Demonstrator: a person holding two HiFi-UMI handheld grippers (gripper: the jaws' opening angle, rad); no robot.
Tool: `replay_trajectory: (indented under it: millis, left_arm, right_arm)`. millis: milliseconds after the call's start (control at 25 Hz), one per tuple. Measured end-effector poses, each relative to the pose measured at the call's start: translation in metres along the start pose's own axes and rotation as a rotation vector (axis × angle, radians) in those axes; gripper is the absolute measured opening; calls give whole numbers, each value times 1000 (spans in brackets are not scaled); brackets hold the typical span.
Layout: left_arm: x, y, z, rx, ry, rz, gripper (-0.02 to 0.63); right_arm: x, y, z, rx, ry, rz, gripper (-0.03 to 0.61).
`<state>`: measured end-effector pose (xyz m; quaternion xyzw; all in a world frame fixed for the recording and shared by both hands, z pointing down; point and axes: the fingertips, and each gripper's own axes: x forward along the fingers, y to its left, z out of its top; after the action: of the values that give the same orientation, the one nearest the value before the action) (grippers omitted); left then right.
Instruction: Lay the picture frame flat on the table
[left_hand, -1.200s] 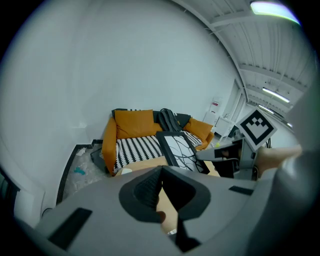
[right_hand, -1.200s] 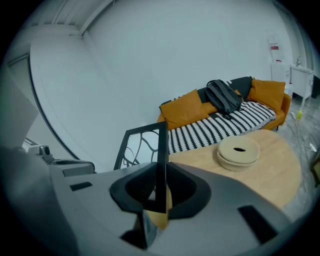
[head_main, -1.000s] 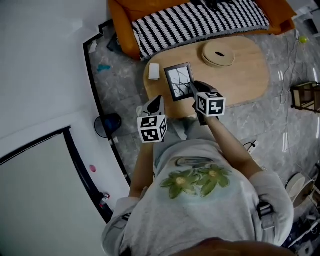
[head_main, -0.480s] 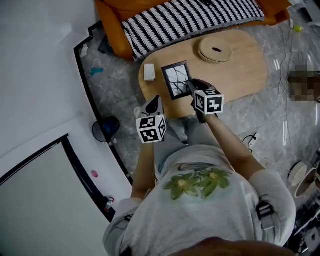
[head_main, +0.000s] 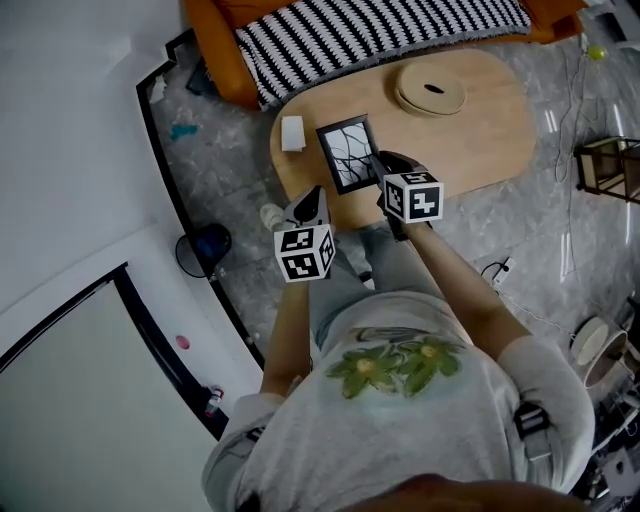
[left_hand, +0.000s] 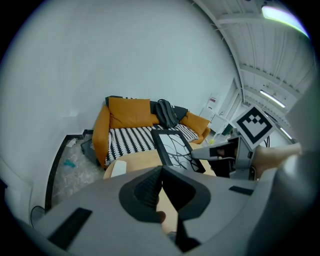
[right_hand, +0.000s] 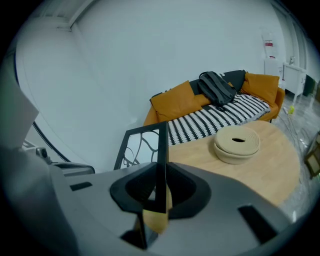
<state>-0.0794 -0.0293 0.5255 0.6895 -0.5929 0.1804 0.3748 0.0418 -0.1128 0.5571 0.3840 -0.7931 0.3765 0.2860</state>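
The black picture frame (head_main: 347, 153) with a branch pattern stands tilted near the front left of the wooden table (head_main: 480, 120). My right gripper (head_main: 380, 165) is shut on its right edge. In the right gripper view the frame's edge (right_hand: 160, 145) runs upright between the jaws of my right gripper (right_hand: 160, 192). My left gripper (head_main: 314, 200) hangs off the table's near edge, left of the frame and apart from it. In the left gripper view the left gripper (left_hand: 162, 172) is shut on nothing, with the frame (left_hand: 172, 145) ahead.
A round lidded wooden box (head_main: 432, 88) sits at the table's far side, and a small white box (head_main: 292, 132) lies left of the frame. Behind the table is an orange sofa with a striped blanket (head_main: 380, 30). A dark stand (head_main: 610, 165) is on the floor at right.
The head view has shifted a little. The right gripper still holds the frame at the same spot on the table, and the left gripper has barely moved.
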Motion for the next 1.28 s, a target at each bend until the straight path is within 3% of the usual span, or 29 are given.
replay_trajectory:
  millis: [1280]
  left_arm:
    - [24,19,-32,-31,66,1,15]
  right_arm:
    - [48,-13,-34,0,88,-28,71]
